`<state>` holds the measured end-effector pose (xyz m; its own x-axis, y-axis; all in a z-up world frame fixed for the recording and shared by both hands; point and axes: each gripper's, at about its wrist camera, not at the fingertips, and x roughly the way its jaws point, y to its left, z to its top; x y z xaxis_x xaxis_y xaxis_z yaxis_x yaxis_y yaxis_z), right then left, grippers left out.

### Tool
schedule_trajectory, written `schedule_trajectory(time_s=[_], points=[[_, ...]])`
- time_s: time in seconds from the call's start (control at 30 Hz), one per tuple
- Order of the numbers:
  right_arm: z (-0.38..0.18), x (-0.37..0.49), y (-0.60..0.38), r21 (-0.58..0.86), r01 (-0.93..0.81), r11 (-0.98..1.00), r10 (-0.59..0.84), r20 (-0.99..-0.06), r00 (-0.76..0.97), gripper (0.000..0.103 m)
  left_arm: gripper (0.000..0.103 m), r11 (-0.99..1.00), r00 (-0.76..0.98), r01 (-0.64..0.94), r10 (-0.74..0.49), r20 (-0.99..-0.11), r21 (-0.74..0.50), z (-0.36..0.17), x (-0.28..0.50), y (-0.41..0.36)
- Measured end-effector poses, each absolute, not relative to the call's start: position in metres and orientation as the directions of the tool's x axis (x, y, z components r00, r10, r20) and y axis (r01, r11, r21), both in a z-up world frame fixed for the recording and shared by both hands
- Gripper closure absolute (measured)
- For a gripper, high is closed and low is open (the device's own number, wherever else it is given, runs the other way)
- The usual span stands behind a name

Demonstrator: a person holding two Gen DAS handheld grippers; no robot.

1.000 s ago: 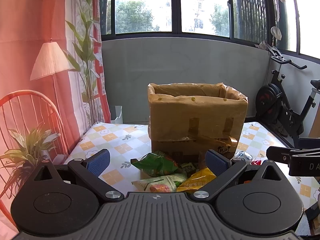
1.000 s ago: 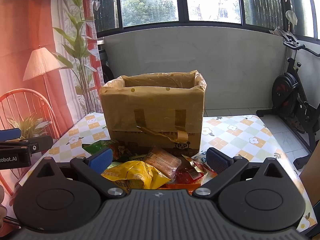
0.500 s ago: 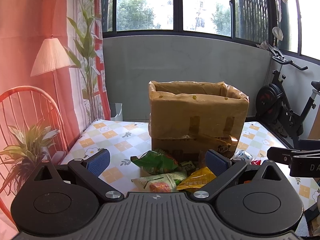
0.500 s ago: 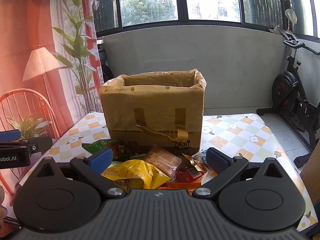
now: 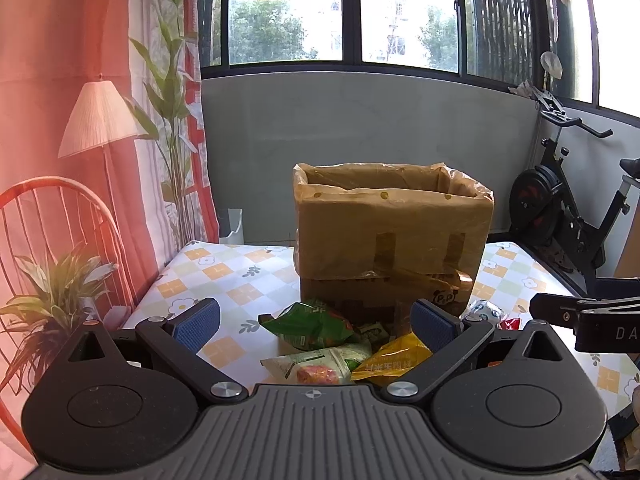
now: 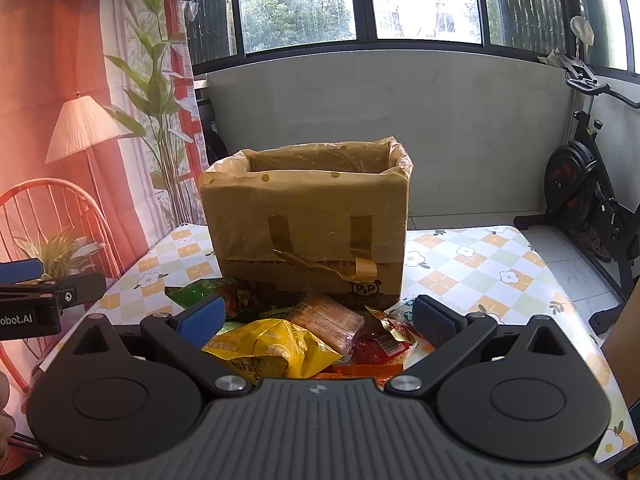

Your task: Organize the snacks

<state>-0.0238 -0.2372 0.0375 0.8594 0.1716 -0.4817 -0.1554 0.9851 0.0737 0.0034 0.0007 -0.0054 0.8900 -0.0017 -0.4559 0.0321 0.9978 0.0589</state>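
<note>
A tall cardboard box [image 5: 390, 236] [image 6: 308, 224] lined with a clear bag stands open-topped on the checked tablecloth [image 5: 228, 276]. A heap of snack packets lies in front of it: a green bag [image 5: 310, 326], a pale packet with a red picture [image 5: 320, 366], a yellow bag [image 5: 394, 358] [image 6: 272, 346], an orange-pink packet [image 6: 326, 320] and a red wrapper [image 6: 378, 344]. My left gripper [image 5: 316, 322] hovers open over the green bag, holding nothing. My right gripper [image 6: 318, 318] hovers open above the yellow and orange-pink packets, also empty. Each gripper shows at the edge of the other's view.
A red wire chair [image 5: 60, 216] and a potted plant [image 5: 52, 292] stand left of the table. An exercise bike [image 5: 568, 216] stands to the right, near the table edge. A grey low wall and windows lie behind the box.
Both views have crept slightly: the box sits a little lower in the left view and a little higher in the right. Neither gripper has closed; the snacks have not moved.
</note>
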Motion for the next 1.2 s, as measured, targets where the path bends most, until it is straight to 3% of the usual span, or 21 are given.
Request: schedule_trajectory(time_s=[1.2], points=[[0.0387, -0.0243, -0.2401, 0.082, -0.153, 0.985, 0.173, -0.487, 0.856, 0.002, 0.001, 0.998, 0.89, 0.03, 0.002, -0.456, 0.063, -0.0077, 0.0038, -0.0011]])
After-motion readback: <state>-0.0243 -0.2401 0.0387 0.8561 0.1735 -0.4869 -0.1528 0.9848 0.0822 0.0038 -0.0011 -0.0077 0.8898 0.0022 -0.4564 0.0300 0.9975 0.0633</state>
